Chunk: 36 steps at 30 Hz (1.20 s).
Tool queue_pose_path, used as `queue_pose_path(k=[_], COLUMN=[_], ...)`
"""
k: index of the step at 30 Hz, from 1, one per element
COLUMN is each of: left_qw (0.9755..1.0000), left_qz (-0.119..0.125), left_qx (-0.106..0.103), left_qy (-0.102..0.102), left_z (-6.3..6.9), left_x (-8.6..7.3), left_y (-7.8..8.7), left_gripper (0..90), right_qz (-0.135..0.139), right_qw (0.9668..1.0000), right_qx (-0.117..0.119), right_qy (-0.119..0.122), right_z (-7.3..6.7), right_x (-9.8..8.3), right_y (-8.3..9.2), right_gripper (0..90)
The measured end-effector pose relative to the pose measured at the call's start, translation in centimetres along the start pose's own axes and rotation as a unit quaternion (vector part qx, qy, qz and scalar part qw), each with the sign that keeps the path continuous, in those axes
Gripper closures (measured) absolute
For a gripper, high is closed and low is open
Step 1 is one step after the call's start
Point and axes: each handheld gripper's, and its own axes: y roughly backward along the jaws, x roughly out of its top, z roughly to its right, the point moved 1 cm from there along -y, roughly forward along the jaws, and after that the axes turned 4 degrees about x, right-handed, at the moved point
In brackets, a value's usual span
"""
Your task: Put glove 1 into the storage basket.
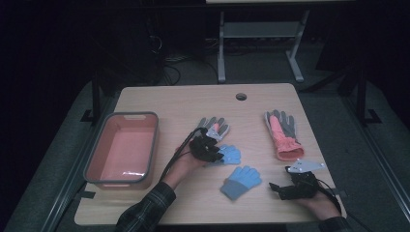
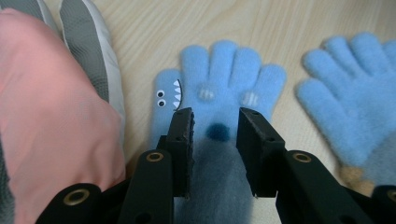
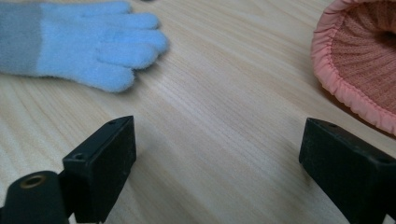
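Left gripper (image 2: 215,122) clamps the fuzzy blue shark-faced knit glove (image 2: 219,88) (grey cuff pinched); right gripper (image 3: 217,154) rests, jaws wide apart.

We find no legible text, label, brand name or number on any surface in the three views. The only printed marking is pictorial: in the left gripper view, the blue glove (image 2: 224,79) lying between the jaws carries a cartoon face on its thumb, consisting of two round white eyes with black pupils and a row of white pointed teeth along a dark curved mouth line. We also note two pale oval patches and one dark blue round patch on its palm area; none of these forms a character or sign that we can read.
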Motion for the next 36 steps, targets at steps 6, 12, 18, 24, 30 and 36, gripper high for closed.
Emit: queue_pose_path(k=[6, 12, 18, 24, 30, 36], left_qw=[0.9997, 0.9993, 0.9996, 0.9994, 0.9988, 0.998], left_qz=[-0.022, -0.032, -0.026, -0.002, 0.01, 0.018], left_qx=[0.004, 0.006, 0.002, -0.012, -0.019, -0.025], left_qy=[-0.007, -0.018, 0.004, 0.031, 0.043, 0.056], left_z=[0.3, 0.6, 0.3, 0.0, 0.2, 0.5], left_x=[-0.1, -0.1, -0.1, 0.1, 0.2, 0.3], left_y=[-1.0, -1.1, -0.7, 0.8, 1.9, 2.5], left_gripper=[69.6, 86.4, 87.8, 88.0, 88.0, 88.0], right_qz=[0.0, 0.0, 0.0, 0.0, -0.005, 0.011], right_qw=[1.0, 1.0, 1.0, 1.0, 0.9999, 0.9972], right_qx=[0.0, 0.0, 0.0, -0.001, 0.005, 0.063], right_qy=[0.0, 0.0, 0.0, 0.0, 0.011, 0.039], right_z=[0.0, 0.0, 0.0, 0.0, -0.9, -2.6], right_x=[0.0, 0.0, 0.0, 0.0, 0.8, 1.7], right_y=[0.0, 0.0, 0.0, 0.0, 0.4, 0.9], right_gripper=[10.8, 10.8, 10.8, 10.9, 30.4, 81.3])
